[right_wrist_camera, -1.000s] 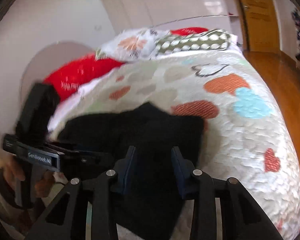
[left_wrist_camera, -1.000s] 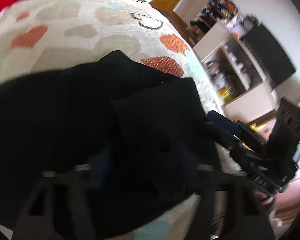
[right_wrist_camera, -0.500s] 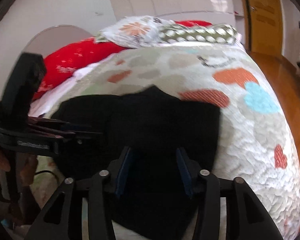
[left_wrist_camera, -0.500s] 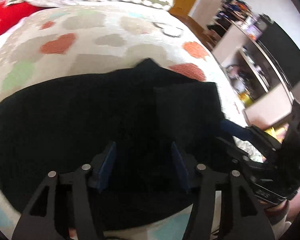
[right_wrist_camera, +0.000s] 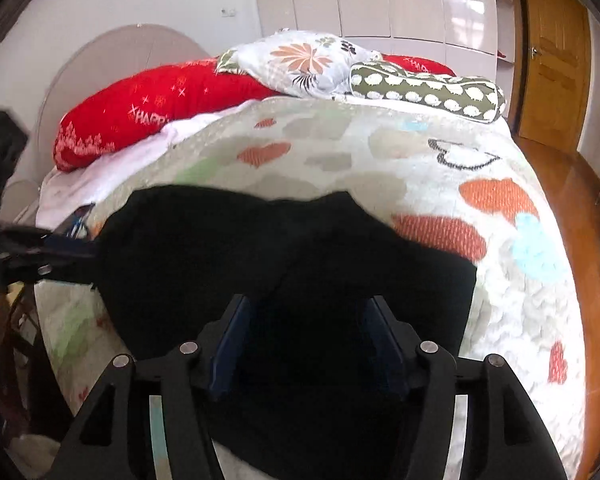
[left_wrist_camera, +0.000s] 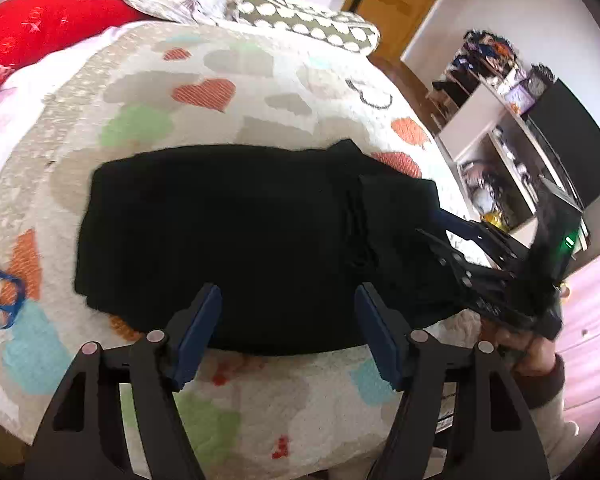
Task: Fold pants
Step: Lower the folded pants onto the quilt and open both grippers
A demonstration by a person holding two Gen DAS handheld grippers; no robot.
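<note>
Black pants lie folded into a wide block on the heart-patterned bedspread, with a smaller folded layer at their right end. My left gripper hovers over the pants' near edge; its jaws are opening and the blue pads press on nothing. In the right wrist view the pants fill the lower middle. My right gripper is over their right end, its jaws opening too, with cloth lying below and between the fingers but not pinched. Each gripper shows in the other's view: the right gripper, the left gripper.
Red pillow, floral pillow and dotted bolster lie at the head of the bed. To the right are a wooden floor, a door, a white shelf unit and a dark screen. A hand holds the right gripper.
Both grippers' jaws have widened and let go of the black cloth. The left gripper has pulled back and up, so the whole folded pants now show; the right has backed off slightly.
</note>
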